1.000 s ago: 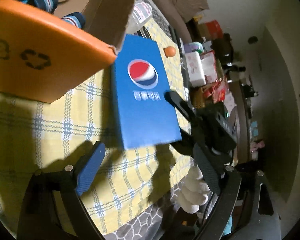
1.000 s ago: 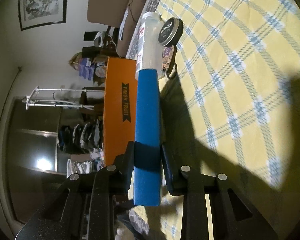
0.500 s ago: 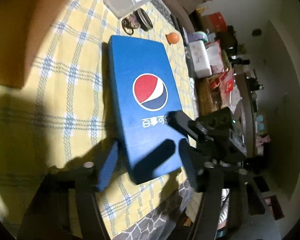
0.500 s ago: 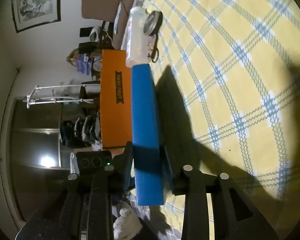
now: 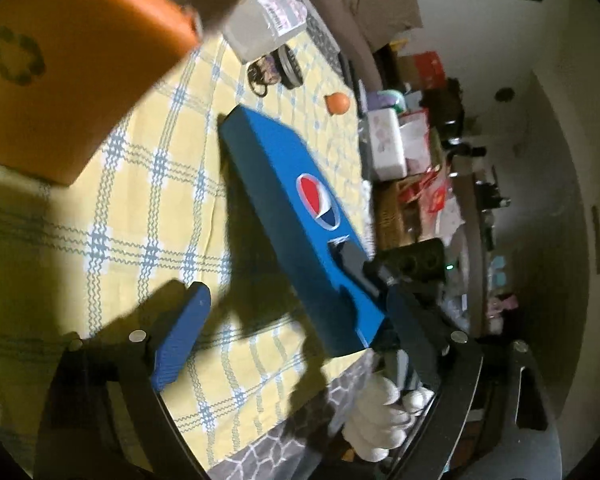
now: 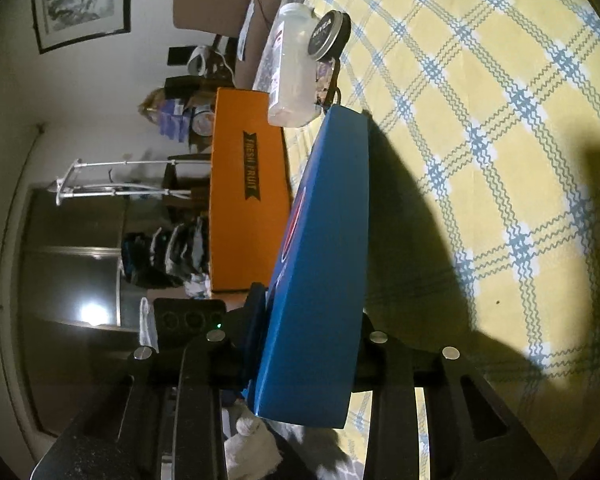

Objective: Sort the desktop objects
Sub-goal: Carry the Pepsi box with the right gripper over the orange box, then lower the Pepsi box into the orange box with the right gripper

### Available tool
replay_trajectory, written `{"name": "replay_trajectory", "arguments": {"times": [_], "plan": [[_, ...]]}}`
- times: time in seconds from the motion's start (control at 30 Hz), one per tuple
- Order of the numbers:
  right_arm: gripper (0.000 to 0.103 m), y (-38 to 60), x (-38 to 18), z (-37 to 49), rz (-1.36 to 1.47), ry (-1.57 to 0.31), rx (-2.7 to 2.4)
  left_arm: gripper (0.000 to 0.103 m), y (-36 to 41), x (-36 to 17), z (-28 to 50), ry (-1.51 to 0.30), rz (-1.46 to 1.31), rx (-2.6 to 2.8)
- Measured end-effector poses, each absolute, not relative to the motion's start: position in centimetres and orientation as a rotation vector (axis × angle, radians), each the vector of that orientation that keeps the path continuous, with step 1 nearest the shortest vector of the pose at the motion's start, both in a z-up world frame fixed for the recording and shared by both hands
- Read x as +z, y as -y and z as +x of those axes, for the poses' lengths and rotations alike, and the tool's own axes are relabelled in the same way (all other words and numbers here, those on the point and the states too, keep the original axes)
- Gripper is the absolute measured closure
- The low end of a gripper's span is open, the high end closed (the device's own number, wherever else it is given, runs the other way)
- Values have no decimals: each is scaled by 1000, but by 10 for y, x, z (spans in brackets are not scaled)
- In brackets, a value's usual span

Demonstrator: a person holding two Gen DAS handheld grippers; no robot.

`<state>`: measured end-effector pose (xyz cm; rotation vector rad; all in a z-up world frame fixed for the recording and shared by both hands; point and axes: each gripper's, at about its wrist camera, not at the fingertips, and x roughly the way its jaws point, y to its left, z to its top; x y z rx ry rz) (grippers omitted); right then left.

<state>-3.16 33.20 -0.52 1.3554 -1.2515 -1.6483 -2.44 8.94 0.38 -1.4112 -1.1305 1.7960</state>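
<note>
A blue Pepsi box (image 5: 300, 216) is held tilted above the yellow checked tablecloth (image 5: 140, 208). My right gripper (image 6: 312, 344) is shut on its near end; the box (image 6: 324, 248) runs forward from the jaws toward the orange carton. That gripper and its gloved hand also show in the left wrist view (image 5: 364, 276), at the box's near right corner. My left gripper (image 5: 300, 332) is open and empty, its jaws wide apart on either side of the box's near end without touching it.
An orange "Fresh Fruit" carton (image 5: 60, 64) (image 6: 244, 192) stands at the far left. A clear plastic jar (image 6: 296, 72) (image 5: 264, 28), a Nivea tin (image 6: 328, 36), a key ring (image 5: 262, 76) and a small orange ball (image 5: 337, 103) lie beyond. Cluttered shelves (image 5: 412, 152) stand past the table's right edge.
The box lay flat on the cloth half a second ago; now the right gripper has lifted and tilted it. The left gripper has drawn back, bringing the orange carton into view again.
</note>
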Motion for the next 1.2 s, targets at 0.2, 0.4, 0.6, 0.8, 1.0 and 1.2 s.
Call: {"name": "replay_trajectory", "arguments": {"times": [0.2, 0.4, 0.6, 0.8, 1.0, 1.2], "plan": [[70, -318, 4, -27, 1361, 1173, -1630, 11, -83, 2, -30, 1209, -1410, 1780], [69, -299, 27, -12, 1333, 1054, -1586, 14, -82, 0, -30, 1237, -1392, 1763], [64, -279, 39, -3, 1355, 938, -1574, 53, -77, 12, -28, 1166, -1364, 1846], [52, -285, 49, -3, 1350, 925, -1610, 64, -72, 28, -22, 1146, -1321, 1866], [54, -294, 61, 0, 1282, 974, -1590, 65, -70, 55, -23, 1087, -1281, 1889], [54, -277, 86, -6, 1228, 960, -1624, 67, -44, 94, -26, 1049, -1213, 1949]]}}
